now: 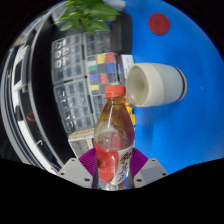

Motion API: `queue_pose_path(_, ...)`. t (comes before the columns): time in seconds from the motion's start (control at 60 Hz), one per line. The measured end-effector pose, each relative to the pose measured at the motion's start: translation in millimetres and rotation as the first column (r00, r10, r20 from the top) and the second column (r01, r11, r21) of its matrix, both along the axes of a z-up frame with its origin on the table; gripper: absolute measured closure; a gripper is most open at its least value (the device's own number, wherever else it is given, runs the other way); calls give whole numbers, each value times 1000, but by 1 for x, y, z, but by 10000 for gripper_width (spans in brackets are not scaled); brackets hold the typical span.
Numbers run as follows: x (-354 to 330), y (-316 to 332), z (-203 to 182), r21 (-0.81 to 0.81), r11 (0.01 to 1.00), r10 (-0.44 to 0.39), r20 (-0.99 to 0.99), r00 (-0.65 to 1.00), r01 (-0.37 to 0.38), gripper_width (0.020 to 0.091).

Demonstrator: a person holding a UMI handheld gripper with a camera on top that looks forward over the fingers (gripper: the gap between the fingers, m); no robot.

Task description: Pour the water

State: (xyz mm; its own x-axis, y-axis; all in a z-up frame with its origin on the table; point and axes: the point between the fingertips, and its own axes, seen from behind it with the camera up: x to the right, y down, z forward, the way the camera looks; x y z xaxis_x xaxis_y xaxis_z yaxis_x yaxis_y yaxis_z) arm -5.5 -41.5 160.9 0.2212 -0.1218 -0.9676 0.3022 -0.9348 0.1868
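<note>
Gripper (113, 168): clenched on the bottle, a pad at each side of its lower body.
Bottle (113, 140): upright between the fingers, orange cap on, reddish label, clear liquid inside as far as I can tell.
Cup (156, 85): just beyond the bottle's cap, lying tilted on the blue surface (185, 45); contents not visible.
Step advice: the cap must come off before tipping the neck over the cup's mouth.

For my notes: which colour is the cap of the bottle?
Orange-red cap, seen in the gripper view.

Clear bottle (114, 140) with orange cap (pink-red label), white cup (155, 85), blue table (185, 45).
</note>
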Motion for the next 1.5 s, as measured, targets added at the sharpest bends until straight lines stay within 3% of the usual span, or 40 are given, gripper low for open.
queue_pose_path(0.15, -8, 4, -8, -156, 988, 28, 81, 996, -15, 694)
queue_pose_path(0.283, -8, 4, -6, -163, 986, 59, 108, 992, -41, 692)
queue_pose_path(0.417, -9, 13, 4, -43, 998, 55, 61, 997, -52, 692)
queue_pose_path(0.517, -9, 27, 18, 208, 973, 101, -11, 995, -97, 692)
queue_pose_path(0.6, -15, 55, 33, 488, 868, 146, -66, 987, -96, 690)
queue_pose_path(0.733, -24, 116, 64, 806, 591, 175, -97, 980, -26, 690)
queue_pose_path(0.85, -33, 167, 78, 939, 343, 175, -101, 979, 36, 690)
queue_pose_path(1.0, -39, 237, 78, 992, 69, 103, -108, 989, 102, 690)
queue_pose_path(1.133, -42, 285, 50, 995, -48, 43, -86, 995, 88, 690)
queue_pose_path(1.233, -43, 310, 19, 993, -109, 14, -32, 999, 33, 690)
queue_pose_path(1.5, -42, 338, -47, 988, -152, -17, 22, 1000, -24, 691)
